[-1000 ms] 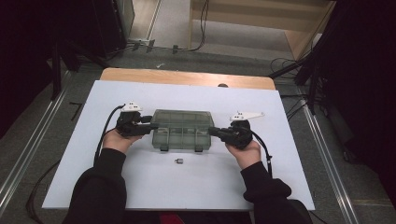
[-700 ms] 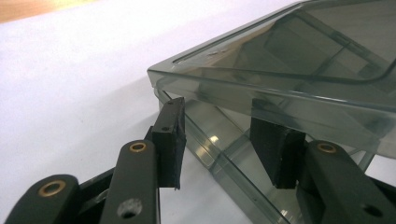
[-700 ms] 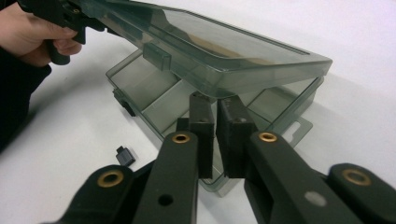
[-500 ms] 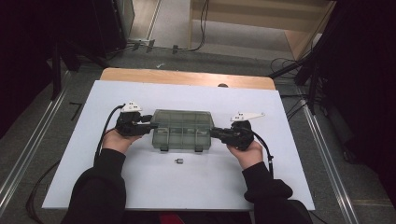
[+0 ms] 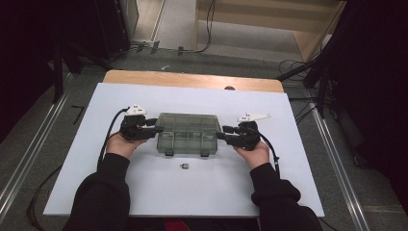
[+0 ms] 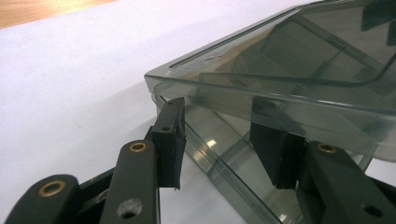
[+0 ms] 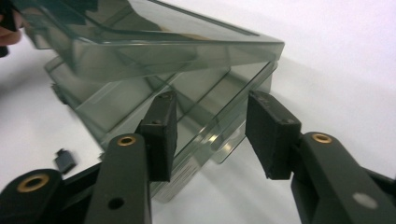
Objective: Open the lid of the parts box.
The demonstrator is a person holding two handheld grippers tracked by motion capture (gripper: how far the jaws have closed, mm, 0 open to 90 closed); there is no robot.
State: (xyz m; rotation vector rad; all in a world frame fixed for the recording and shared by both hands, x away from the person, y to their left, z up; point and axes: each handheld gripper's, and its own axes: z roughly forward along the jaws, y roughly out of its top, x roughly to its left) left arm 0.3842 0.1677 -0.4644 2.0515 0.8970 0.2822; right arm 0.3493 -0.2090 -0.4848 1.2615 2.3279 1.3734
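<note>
Smoky plastic box (image 5: 188,134) mid-table (image 5: 144,192), lid lifted slightly ajar. Right tool (image 7: 212,135) has just been opening; its jaws now stand apart around the box's end corner, pads off it. Left tool (image 6: 224,140) half-spread at the other end under the lid rim, contact unclear. Likely a release or re-grip.

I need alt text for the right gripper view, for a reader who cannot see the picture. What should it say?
A smoky clear plastic box with its lid partly raised lies on a white table, and the right gripper has its two black jaws open around the box's near corner. A small dark part lies on the table at lower left.
</note>
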